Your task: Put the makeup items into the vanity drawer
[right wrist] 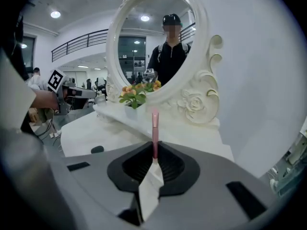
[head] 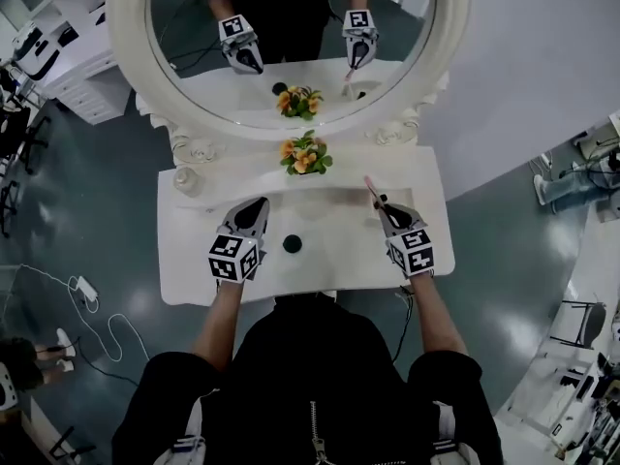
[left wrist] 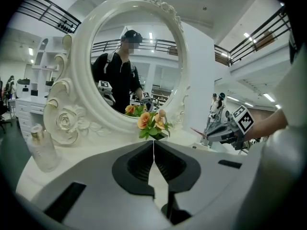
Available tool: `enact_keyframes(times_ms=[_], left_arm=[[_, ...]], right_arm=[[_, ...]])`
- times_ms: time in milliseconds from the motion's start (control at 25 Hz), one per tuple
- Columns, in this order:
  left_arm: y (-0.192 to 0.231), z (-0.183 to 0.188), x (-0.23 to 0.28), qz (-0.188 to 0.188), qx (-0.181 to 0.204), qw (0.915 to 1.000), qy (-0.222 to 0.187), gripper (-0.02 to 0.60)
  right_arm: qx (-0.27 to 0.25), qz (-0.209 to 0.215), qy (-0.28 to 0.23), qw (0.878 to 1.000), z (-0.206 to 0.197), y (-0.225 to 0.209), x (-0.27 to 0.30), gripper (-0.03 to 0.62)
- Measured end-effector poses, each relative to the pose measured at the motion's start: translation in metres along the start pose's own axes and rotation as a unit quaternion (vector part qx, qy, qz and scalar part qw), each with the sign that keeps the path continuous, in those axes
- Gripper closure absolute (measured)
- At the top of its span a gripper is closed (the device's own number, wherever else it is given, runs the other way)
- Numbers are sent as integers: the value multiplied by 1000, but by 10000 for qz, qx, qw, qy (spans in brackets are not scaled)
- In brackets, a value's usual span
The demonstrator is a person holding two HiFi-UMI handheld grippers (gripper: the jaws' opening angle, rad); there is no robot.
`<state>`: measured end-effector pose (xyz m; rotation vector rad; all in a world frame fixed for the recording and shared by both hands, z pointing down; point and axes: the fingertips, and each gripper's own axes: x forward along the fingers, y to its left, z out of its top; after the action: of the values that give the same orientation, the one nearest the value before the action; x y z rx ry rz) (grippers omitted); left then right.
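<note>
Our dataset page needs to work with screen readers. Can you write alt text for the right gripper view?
The right gripper clamps a slim pink makeup stick that sticks out past its jaws. Behind it stands an ornate white oval mirror on a white vanity, with orange flowers at its foot.

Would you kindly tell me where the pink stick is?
In the head view, the pink stick is clamped in the right gripper over the right side of the vanity top, right of the flowers, pointing at the mirror.
</note>
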<state>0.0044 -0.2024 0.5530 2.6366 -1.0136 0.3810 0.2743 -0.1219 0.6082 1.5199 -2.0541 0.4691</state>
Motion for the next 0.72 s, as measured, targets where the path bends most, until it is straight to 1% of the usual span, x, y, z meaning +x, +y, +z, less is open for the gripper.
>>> enact_keyframes(times_ms=[200,320,440,520,720], left_arm=[[-16,2,16,-226,72,9997,50,560],[-19,2,20,-267,93,9996,83,560],[-19,0,19,-241,83,9996,103,560],[-16,-1,18,-187,69,9997,117,560],[-8,-8,9,-7,-10,9999,140,560]], right_arm=[[326,-439,283,9981,-40,-39,-23,556],[426,-564,438,9965,-57,-54,-29,556],[185,-555,778,9953,-72,-62,-26,556],[65,-467,1078,9931,-82,-65,-23,556],[174,-183,1660,9858,-101,-71,-7,554]])
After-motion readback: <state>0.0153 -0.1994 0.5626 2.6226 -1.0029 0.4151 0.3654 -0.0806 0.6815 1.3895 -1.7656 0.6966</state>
